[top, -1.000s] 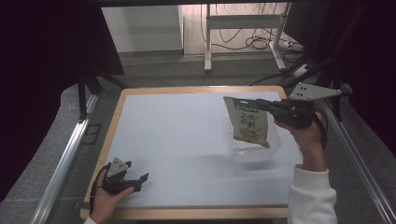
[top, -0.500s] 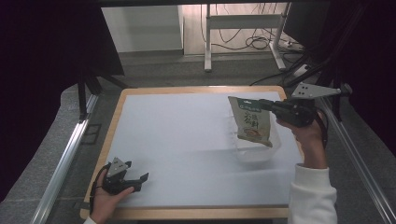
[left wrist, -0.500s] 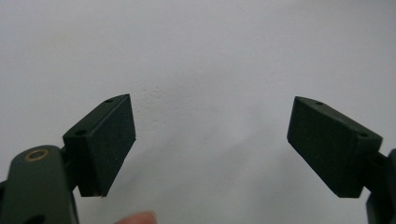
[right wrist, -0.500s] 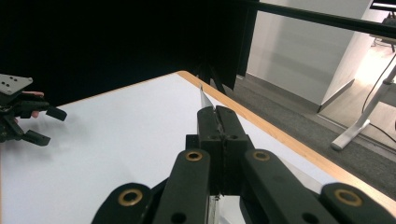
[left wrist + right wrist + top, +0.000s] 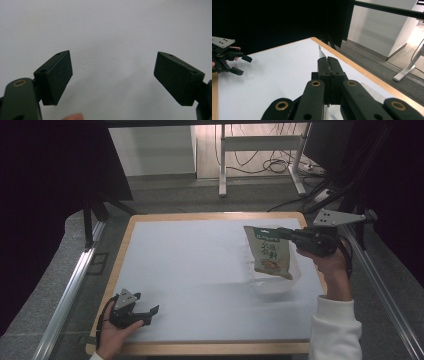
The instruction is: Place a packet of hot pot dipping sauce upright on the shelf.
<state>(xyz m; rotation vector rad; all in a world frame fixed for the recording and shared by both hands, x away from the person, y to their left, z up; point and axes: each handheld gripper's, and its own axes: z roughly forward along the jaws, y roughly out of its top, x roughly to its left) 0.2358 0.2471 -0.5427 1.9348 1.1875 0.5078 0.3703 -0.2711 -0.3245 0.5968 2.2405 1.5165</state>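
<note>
- The right gripper [image 5: 282, 234], a black two-jaw tool with a grey three-cornered plate on top, is held in the person's right hand [image 5: 331, 265] above the right side of the table.
- Its jaws are pressed together on the top edge of a flat snack bag [image 5: 270, 252] with a dark green top band and a beige printed front.
- In the right gripper view, a thin strip of the bag's edge [image 5: 321, 52] stands up between the closed jaws.
- The bag hangs down from the gripper, a little tilted, with the printed side to the near side of the scene.
- Under the bag a clear plastic container [image 5: 275, 282] stands on the white table top [image 5: 200, 260]; the lower part of the bag is in front of or inside this container, and I cannot tell which.
- The left gripper [image 5: 150, 312], also black with a small grey plate, rests on the near left corner of the table, in the person's left hand [image 5: 115, 335].
- Its jaws are wide apart and nothing is between them; in the left gripper view the two black pads [image 5: 60, 75] are over the bare white surface.
- The left gripper is well apart from the bag and the container.
- The table top has a light wooden rim [image 5: 210, 215], and past the far edge there is grey floor with cables [image 5: 270, 167].
</note>
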